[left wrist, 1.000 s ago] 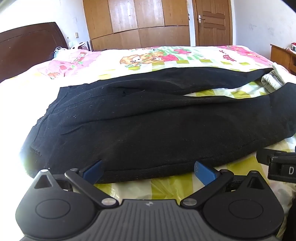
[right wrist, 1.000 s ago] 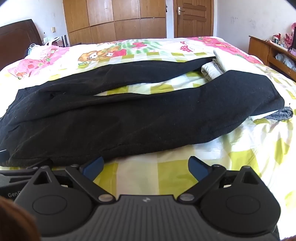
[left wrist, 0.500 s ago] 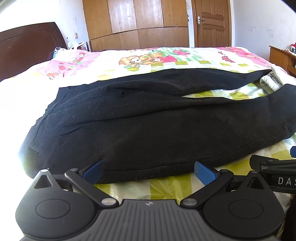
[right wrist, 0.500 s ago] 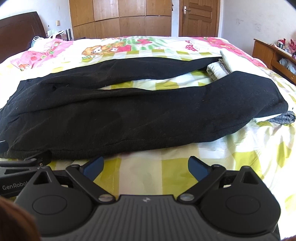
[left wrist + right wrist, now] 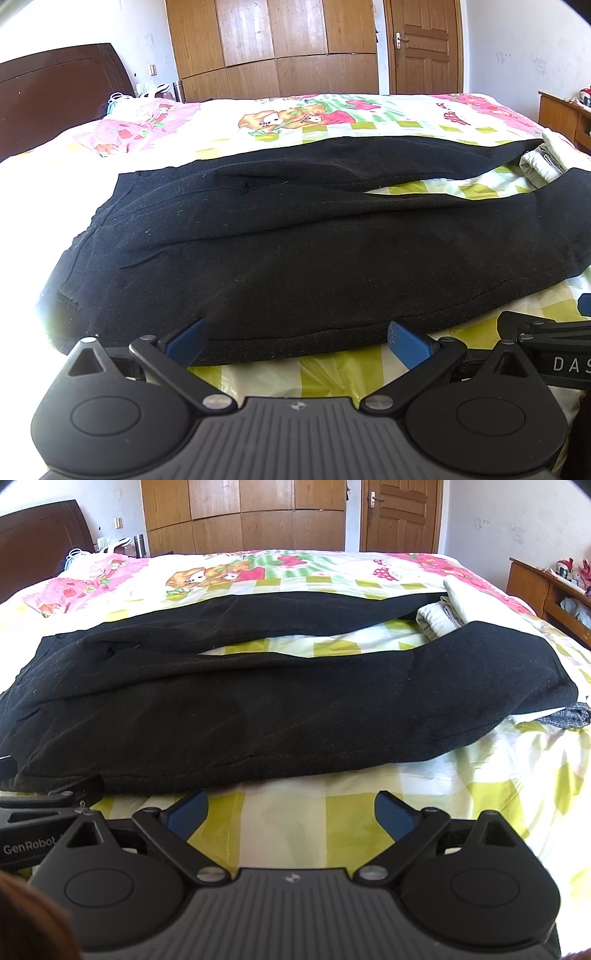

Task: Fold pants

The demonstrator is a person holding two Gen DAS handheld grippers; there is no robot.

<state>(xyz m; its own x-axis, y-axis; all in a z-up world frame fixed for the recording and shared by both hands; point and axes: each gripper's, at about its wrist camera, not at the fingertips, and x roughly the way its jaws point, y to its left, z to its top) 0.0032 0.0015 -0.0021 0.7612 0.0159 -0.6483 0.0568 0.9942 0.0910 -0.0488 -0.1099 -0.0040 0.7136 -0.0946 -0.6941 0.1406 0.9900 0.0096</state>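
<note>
Black pants (image 5: 295, 251) lie spread across the bed, waist to the left, the two legs running right with a strip of sheet showing between them. In the right wrist view the pants (image 5: 258, 709) fill the middle, with the near leg's hem at the right. My left gripper (image 5: 295, 341) is open, its blue pads at the near edge of the pants by the hip, nothing between them. My right gripper (image 5: 291, 808) is open just short of the near leg's edge, over bare sheet. Each gripper shows at the edge of the other's view.
The bed (image 5: 480, 782) has a yellow-checked and pink cartoon sheet. Folded pale cloth (image 5: 443, 613) lies by the far leg's end, a grey garment (image 5: 565, 716) under the near hem. A dark headboard (image 5: 55, 92) stands left, a wooden cabinet (image 5: 546, 587) right, wardrobe and door behind.
Both grippers have edged slightly forward and up toward the pants' near edge. The right gripper's body has slid further into the left wrist view. The pants have not moved.
</note>
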